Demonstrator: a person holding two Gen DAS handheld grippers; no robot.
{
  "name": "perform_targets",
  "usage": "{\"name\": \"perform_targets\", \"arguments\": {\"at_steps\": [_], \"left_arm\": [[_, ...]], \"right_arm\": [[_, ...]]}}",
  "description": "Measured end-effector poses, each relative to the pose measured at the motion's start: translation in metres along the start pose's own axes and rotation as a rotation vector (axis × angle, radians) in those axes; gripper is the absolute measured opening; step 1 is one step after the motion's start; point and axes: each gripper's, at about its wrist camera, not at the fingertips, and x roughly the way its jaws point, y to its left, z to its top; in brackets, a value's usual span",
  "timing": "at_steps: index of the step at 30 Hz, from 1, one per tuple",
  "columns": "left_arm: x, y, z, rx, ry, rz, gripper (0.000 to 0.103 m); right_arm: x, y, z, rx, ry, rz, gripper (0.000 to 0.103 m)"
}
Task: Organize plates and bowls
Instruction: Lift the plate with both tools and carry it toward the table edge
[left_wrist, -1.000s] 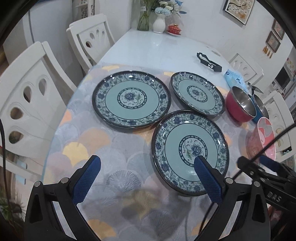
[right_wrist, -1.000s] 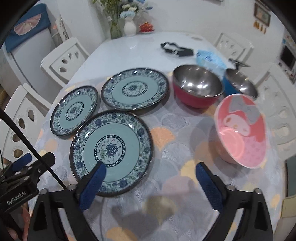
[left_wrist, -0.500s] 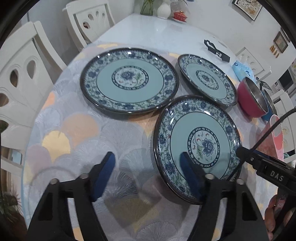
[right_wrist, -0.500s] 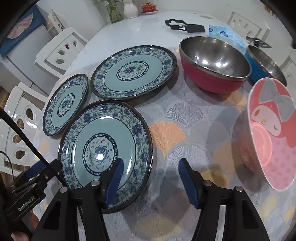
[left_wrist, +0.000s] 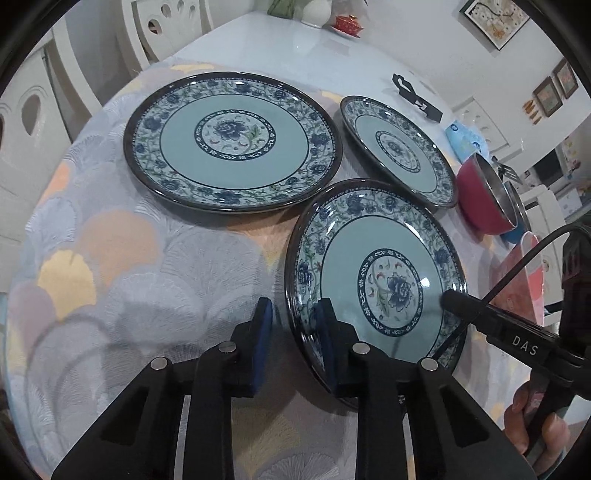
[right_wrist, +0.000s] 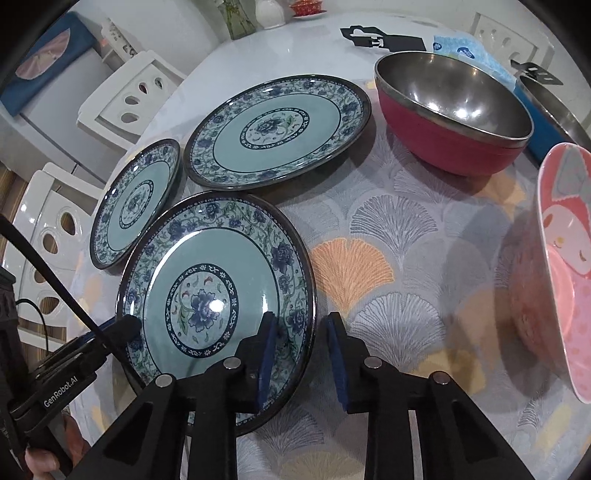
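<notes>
Three blue floral plates lie on the patterned cloth. The near plate sits between both grippers. My left gripper straddles its left rim, jaws closing, one pad over the plate and a sliver of cloth showing between the outer pad and the rim. My right gripper straddles the right rim the same way, jaws closing with a small gap outside. Behind lie the large plate and the small plate. A red steel-lined bowl, a blue bowl and a pink cartoon bowl stand to the right.
White chairs ring the table on the left. At the far end are a white vase, a black tool and a blue packet. A hand holds the right gripper's handle.
Both grippers have sunk toward the near plate and their jaws have narrowed from wide apart to closely flanking its opposite rims. The plates and bowls have not moved.
</notes>
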Motion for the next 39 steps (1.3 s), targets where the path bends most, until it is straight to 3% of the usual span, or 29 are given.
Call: {"name": "perform_targets", "arguments": {"at_steps": [10, 18, 30, 39], "left_arm": [[-0.01, -0.001, 0.002, 0.004, -0.019, -0.066, 0.022], [-0.063, 0.008, -0.009, 0.014, -0.092, -0.074, 0.022], [-0.154, 0.056, -0.04, -0.013, -0.231, -0.023, 0.022], [-0.14, 0.095, -0.075, -0.054, -0.18, 0.029, 0.022]], "right_arm": [[-0.007, 0.016, -0.004, -0.087, -0.021, 0.009, 0.025], [-0.05, 0.043, -0.027, -0.104, -0.074, 0.039, 0.025], [-0.103, 0.126, -0.07, -0.22, -0.151, 0.13, 0.025], [-0.075, 0.162, -0.105, -0.317, -0.07, 0.121, 0.027]]}}
